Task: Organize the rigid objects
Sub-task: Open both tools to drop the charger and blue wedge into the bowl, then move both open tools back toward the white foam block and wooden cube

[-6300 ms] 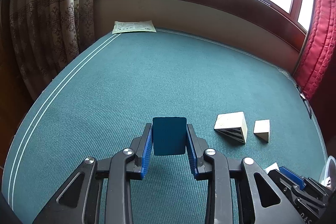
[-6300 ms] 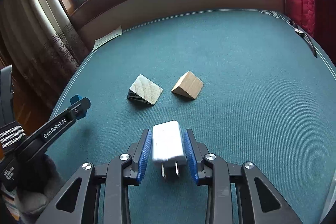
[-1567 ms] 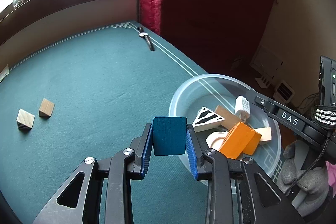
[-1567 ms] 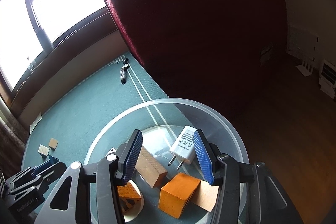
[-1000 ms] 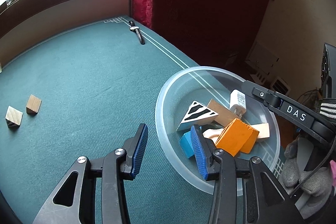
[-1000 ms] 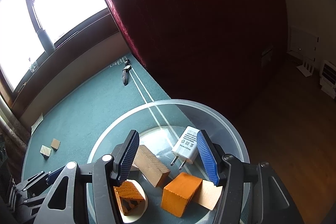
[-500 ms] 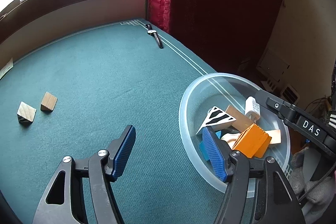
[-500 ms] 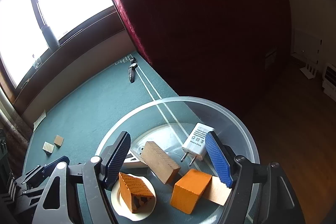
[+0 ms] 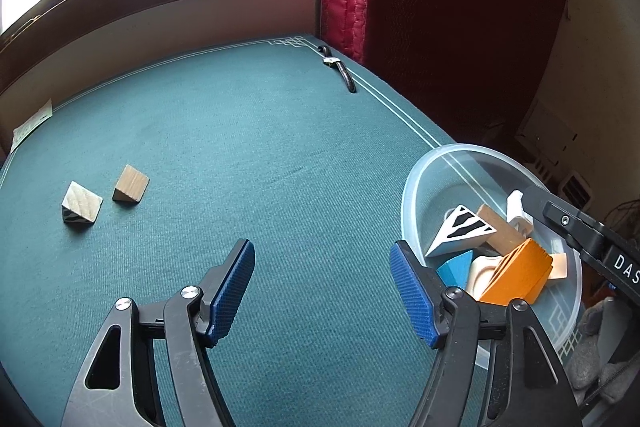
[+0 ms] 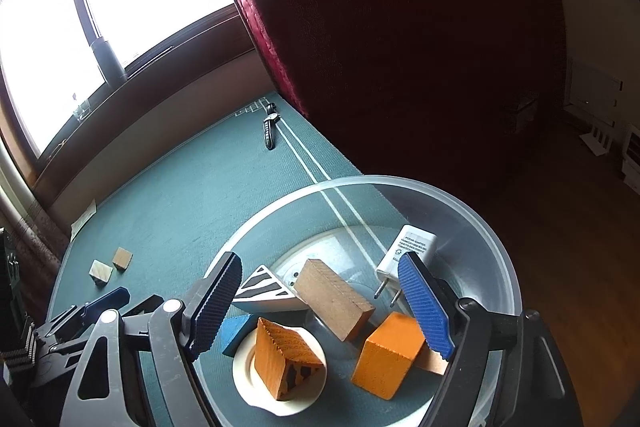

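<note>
Teal felt tabletop (image 9: 248, 131) carried everything. Your left gripper (image 9: 322, 287) had its jaws spread wide with nothing between them, over the felt just beside the clear round plastic bowl (image 9: 412, 187) at the table's right edge. Your right gripper (image 10: 320, 303) was also spread and empty, hovering above the bowl.

Bowl contents: blue wooden block (image 10: 236, 333), white wedge with black stripes (image 10: 264, 291), plain rectangular wooden block (image 10: 332, 293), white USB charger plug (image 10: 406, 249), orange wooden cube (image 10: 390, 355), orange wedge (image 10: 286, 359) sitting on a small white ring-shaped dish (image 10: 248, 377). The plug lay close to the right gripper's right pad, not touching as far as I could tell.

Step, by my read: both drops done, reach for the next pieces due.

Left to collect: two small plain wooden wedges (image 9: 82, 207) (image 9: 130, 185), just beside each other near the table's left edge, well apart from the bowl. A black wristwatch (image 9: 340, 71) lay at the far right corner; unclear whether it counts.

Next move needed you to swing both grippers across to the wedges, one each, and grip flat faces rather than the slopes, since sloped faces could squirt out of the pads.
</note>
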The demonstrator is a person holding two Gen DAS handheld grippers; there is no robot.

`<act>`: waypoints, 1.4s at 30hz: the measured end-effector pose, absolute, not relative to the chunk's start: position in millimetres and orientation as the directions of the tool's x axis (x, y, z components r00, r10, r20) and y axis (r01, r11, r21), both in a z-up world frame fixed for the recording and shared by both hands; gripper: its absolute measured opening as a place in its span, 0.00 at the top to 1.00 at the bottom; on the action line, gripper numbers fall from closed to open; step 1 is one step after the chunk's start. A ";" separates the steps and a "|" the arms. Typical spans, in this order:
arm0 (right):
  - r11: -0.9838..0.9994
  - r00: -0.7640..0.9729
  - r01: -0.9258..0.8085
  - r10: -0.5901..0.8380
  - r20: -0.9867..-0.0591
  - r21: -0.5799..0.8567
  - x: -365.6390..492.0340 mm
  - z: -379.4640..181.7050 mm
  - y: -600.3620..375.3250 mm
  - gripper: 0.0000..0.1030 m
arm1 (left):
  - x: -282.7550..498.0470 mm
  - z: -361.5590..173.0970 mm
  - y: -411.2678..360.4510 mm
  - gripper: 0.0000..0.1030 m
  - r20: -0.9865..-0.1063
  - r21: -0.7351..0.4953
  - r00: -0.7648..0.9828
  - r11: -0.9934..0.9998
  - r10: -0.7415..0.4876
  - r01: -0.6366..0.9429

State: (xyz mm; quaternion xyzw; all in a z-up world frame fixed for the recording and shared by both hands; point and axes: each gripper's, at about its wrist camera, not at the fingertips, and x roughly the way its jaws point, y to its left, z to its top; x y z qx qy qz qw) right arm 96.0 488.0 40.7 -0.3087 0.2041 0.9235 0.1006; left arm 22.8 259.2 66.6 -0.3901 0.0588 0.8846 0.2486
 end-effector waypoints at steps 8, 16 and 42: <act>-0.912 -0.797 -0.279 0.045 -0.602 0.302 91.1 43.6 467.8 0.19 | 11.9 64.1 238.1 0.31 -0.722 -0.094 -0.589 -0.895 0.363 -0.436; -0.931 -0.816 -0.229 0.023 -0.578 0.286 82.2 51.6 439.6 0.18 | -6.3 65.7 201.0 0.31 -0.718 -0.107 -0.621 -0.931 0.315 -0.348; -0.962 -0.772 0.012 -0.183 -0.608 0.273 45.1 41.5 347.1 0.15 | -90.8 38.3 74.2 0.31 -0.780 -0.101 -0.624 -0.994 0.051 0.046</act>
